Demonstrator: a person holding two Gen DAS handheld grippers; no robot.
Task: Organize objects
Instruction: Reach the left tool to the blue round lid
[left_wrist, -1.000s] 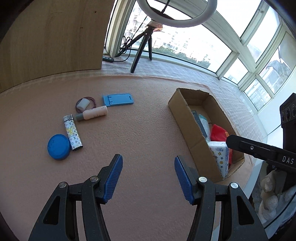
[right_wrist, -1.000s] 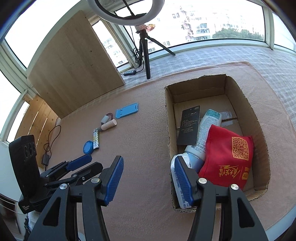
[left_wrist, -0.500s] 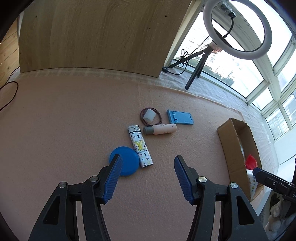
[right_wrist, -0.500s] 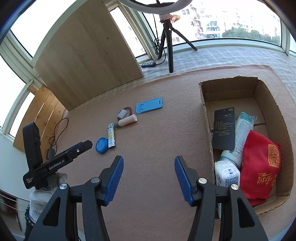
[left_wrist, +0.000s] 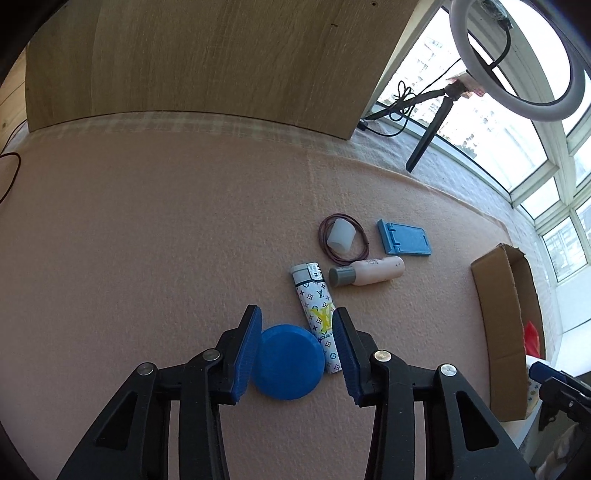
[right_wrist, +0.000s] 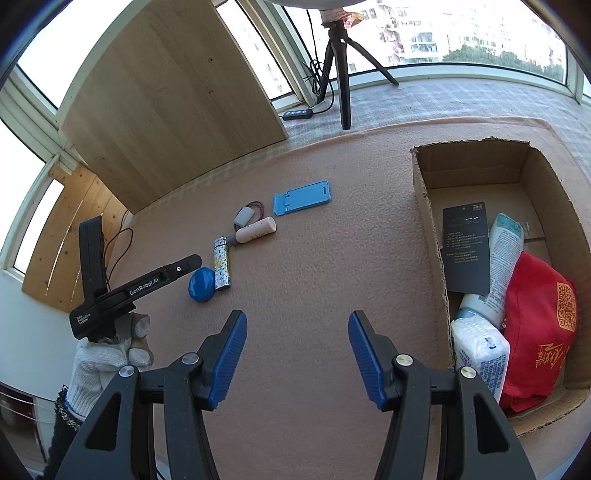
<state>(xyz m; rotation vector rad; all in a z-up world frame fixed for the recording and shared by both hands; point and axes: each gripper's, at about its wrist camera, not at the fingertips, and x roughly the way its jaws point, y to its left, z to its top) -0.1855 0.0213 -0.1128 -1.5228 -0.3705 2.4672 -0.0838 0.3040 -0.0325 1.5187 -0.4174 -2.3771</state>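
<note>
A round blue lid (left_wrist: 289, 361) lies flat on the pink felt, touching a patterned lighter (left_wrist: 317, 310).

The left wrist camera is looking low and close across the pink mat (left_wrist: 184, 240) toward the wooden board (left_wrist: 221, 55). The right wrist camera is sitting higher, facing the cardboard box (right_wrist: 430, 221). Both are showing the blue lid (left_wrist: 290, 362).

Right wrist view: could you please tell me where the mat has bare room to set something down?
The mat lies bare between the cardboard box and the lighter, down to the right gripper. Crowded: the lighter, blue lid, tube and blue stand cluster; the box's near end is packed.
</note>
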